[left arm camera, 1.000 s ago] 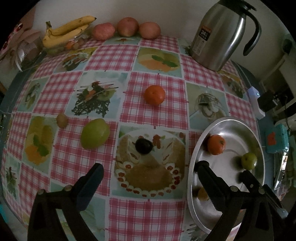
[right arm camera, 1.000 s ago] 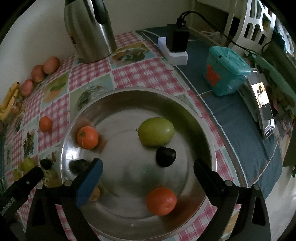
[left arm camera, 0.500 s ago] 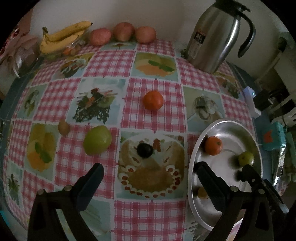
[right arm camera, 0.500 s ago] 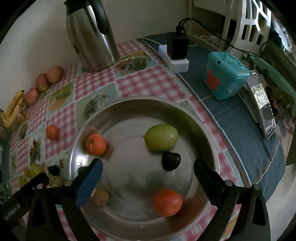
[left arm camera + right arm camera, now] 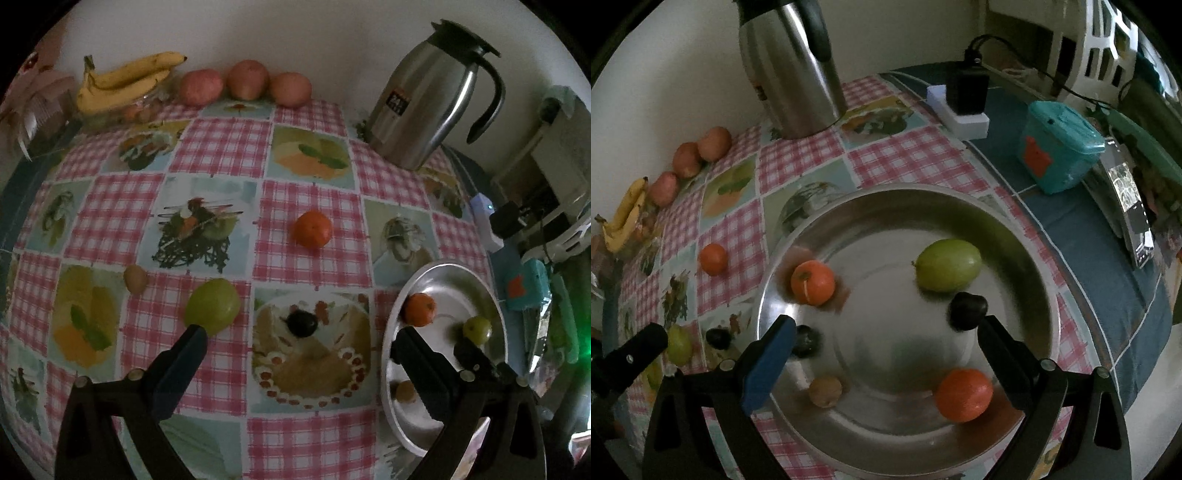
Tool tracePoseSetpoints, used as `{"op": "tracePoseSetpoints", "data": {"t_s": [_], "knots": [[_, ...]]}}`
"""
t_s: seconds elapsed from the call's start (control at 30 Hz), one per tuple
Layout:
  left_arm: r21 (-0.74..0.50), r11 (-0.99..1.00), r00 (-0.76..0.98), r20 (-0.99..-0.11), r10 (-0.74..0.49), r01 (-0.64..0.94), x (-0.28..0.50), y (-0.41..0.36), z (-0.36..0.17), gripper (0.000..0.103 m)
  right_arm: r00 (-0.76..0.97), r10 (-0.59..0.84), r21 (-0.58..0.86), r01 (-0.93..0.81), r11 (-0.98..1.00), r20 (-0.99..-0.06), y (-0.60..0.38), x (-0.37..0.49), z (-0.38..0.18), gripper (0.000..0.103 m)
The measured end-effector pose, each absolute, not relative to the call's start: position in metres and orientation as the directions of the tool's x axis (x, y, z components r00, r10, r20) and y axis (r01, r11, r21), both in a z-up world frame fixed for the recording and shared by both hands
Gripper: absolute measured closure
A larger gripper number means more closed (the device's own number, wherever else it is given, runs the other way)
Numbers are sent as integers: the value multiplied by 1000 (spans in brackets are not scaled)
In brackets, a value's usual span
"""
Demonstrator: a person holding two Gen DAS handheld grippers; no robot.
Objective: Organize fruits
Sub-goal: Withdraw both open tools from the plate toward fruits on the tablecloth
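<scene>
At the far left of the left wrist view, a small brown fruit [image 5: 135,278] sits on the checked worktop [image 5: 221,155], with a green fruit [image 5: 212,312] just to its right. That green fruit now lies touching the tip of the left tool [image 5: 299,339]'s left finger in the picture, whereas a second ago it sat clear above that finger; the whole spread of cloth has also shrunk toward the frame centre, so the left tool has pulled back and up. Its jaws are spread wide and grip nothing. Toward the middle, a dark plum [image 5: 303,323] rests between the fingers' line of sight, and an orange [image 5: 312,229] lies above it, well apart.

At the right of that view is the steel tray [image 5: 476,284]. In the right wrist view the tray fills the frame and holds, left to right, an orange, a dark fruit, a brown fruit, a green one, another plum and a second orange (six pieces, all lying loose). The right tool [image 5: 886,332] hovers over the tray, jaws wide and empty, and the tray sits lower and smaller than before, so it too has lifted away.

My reading: a drop has just finished, and four loose fruits on the worktop remain to gather.
</scene>
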State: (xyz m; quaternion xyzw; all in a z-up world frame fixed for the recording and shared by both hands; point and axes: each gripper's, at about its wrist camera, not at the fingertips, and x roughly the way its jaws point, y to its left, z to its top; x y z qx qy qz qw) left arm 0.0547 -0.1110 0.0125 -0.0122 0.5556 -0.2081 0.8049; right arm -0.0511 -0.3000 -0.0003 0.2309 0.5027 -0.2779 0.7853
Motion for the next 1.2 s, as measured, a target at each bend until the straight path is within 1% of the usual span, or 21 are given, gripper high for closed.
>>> {"op": "tracePoseSetpoints", "data": {"t_s": [0.1, 0.43, 0.67, 0.77, 1.07, 1.2], "knots": [[-231, 917, 311, -889, -335, 325, 58, -107, 11, 0, 343, -205, 80, 660, 747, -917, -294, -45, -1, 4], [-237, 909, 370, -855, -362, 342, 67, -96, 22, 1, 383, -246, 75, 656, 751, -890, -282, -34, 9, 4], [-225, 916, 420, -835, -357, 331, 72, -85, 33, 1, 423, -261, 81, 639, 765, -867, -273, -28, 19, 4], [-226, 924, 436, -830, -348, 308, 78, -73, 36, 1, 436, -257, 86, 626, 775, -863, -265, -23, 23, 4], [-175, 968, 450, -860, -239, 180, 102, -20, 31, 1, 468, -211, 110, 568, 816, -858, -239, -5, 26, 4], [-186, 974, 451, -864, -223, 125, 110, 6, 29, 1, 474, -193, 107, 535, 838, -859, -223, 4, 26, 4]]}}
